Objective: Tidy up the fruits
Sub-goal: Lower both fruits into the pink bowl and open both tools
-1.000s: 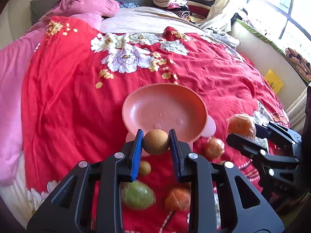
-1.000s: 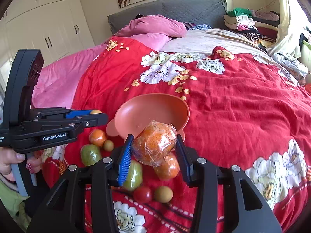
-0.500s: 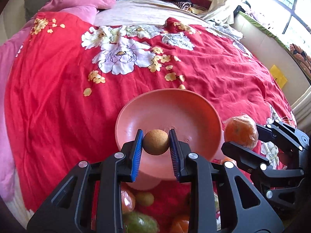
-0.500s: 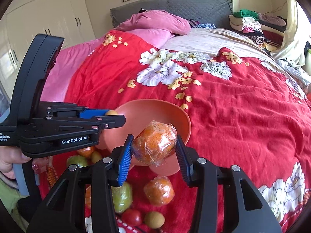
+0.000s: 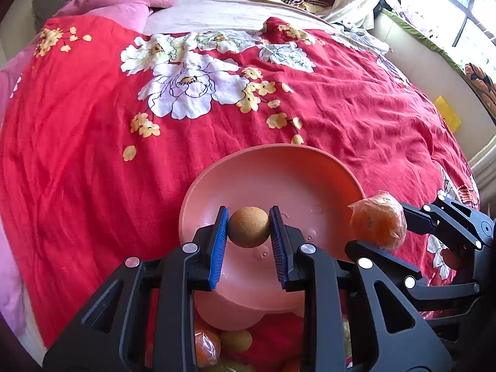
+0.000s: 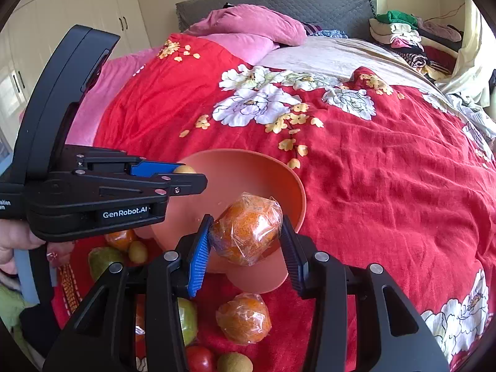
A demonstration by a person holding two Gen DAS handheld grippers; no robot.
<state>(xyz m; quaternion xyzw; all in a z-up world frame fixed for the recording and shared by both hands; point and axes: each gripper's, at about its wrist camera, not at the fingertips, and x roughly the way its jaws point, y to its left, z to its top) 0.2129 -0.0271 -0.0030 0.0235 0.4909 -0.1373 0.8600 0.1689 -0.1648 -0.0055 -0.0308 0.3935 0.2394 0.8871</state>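
Observation:
My left gripper (image 5: 249,231) is shut on a small round brown fruit (image 5: 249,230) and holds it over the pink bowl (image 5: 279,173). My right gripper (image 6: 246,237) is shut on an orange wrapped in clear plastic (image 6: 246,232) at the bowl's (image 6: 248,167) near rim. The right gripper with its orange (image 5: 378,221) shows at the right of the left wrist view. The left gripper (image 6: 186,176) shows at the left of the right wrist view. The bowl is empty inside.
Loose fruit lies on the red floral bedspread (image 6: 387,170) in front of the bowl: a wrapped orange (image 6: 245,317), a green fruit (image 6: 189,319), a tomato (image 6: 200,358), small brown fruits (image 6: 234,362). Pink pillows (image 6: 248,24) and folded clothes (image 6: 409,40) lie at the far side.
Both grippers have moved forward and up with their fruit, from over the loose fruit pile to over the bowl. Both grips are unchanged.

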